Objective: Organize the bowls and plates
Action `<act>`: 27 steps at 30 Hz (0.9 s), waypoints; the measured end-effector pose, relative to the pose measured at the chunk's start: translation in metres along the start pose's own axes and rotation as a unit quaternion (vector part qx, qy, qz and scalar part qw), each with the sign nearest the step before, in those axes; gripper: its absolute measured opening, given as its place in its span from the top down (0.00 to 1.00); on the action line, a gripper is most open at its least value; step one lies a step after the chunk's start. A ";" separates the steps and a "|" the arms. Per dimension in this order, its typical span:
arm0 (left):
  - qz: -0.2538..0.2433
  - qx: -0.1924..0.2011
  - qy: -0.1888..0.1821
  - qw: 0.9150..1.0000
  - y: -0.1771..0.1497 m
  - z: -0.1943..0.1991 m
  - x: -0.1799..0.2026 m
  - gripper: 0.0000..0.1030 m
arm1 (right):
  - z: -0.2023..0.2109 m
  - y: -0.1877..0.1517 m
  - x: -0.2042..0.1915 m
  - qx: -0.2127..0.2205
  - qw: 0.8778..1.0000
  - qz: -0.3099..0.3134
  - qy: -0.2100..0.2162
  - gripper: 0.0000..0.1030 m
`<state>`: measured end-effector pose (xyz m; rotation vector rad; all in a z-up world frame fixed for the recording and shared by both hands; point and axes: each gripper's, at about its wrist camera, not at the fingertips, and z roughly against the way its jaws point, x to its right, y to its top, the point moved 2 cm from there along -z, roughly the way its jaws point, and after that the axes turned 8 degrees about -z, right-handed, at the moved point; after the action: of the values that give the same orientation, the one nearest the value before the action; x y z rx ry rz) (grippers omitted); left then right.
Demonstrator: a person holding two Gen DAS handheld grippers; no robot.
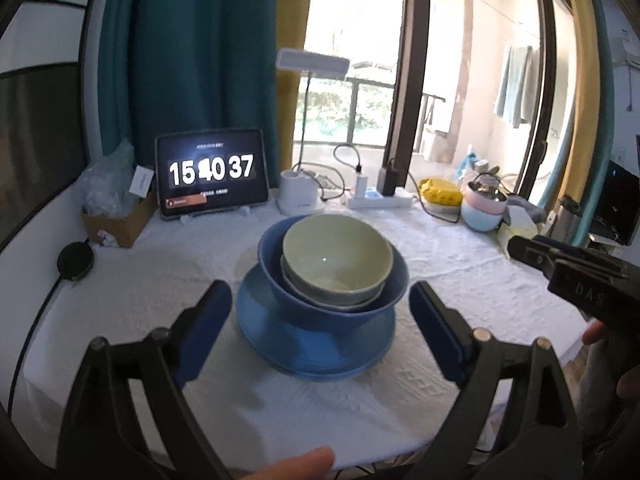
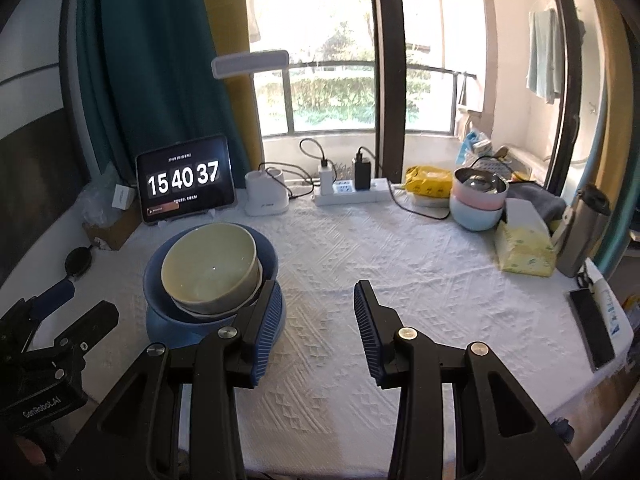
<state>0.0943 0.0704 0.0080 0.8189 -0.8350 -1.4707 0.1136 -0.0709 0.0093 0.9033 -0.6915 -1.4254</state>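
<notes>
A stack of dishes stands on the white tablecloth point(image 2: 400, 260): a blue plate point(image 1: 312, 344) at the bottom, a blue bowl point(image 1: 280, 280) on it, and a pale green bowl point(image 1: 336, 256) nested inside on top of a greyish bowl point(image 1: 304, 290). My left gripper point(image 1: 319, 287) is open wide just short of the stack, one finger to each side, touching nothing. My right gripper point(image 2: 318, 285) is open and empty to the right of the stack point(image 2: 208, 264); its left finger point(image 2: 268, 312) overlaps the blue plate point(image 2: 160, 326) in the picture. Its body also shows at the right edge point(image 1: 560, 264).
Along the back stand a tablet clock point(image 1: 212, 176), a white lamp base point(image 2: 266, 196) and a power strip point(image 2: 352, 194) with cables. At the right are stacked pink and blue bowls point(image 2: 478, 200), a tissue pack point(image 2: 524, 248), a flask point(image 2: 580, 232) and a phone point(image 2: 592, 328). A cardboard box point(image 1: 120, 224) is at the left.
</notes>
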 end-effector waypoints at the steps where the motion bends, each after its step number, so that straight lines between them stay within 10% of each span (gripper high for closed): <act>1: -0.004 0.008 0.002 1.000 0.001 0.005 0.002 0.11 | 0.003 0.000 0.002 0.004 1.000 0.000 -0.001 0.61; 27: -0.036 0.142 -0.001 0.989 0.015 0.092 0.029 0.07 | 0.110 -0.007 0.021 0.115 0.993 0.009 -0.031 0.50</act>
<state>0.0203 0.0442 0.0665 1.0697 -1.0416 -1.4343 0.0175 -0.1030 0.0578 1.0317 -0.9235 -1.3809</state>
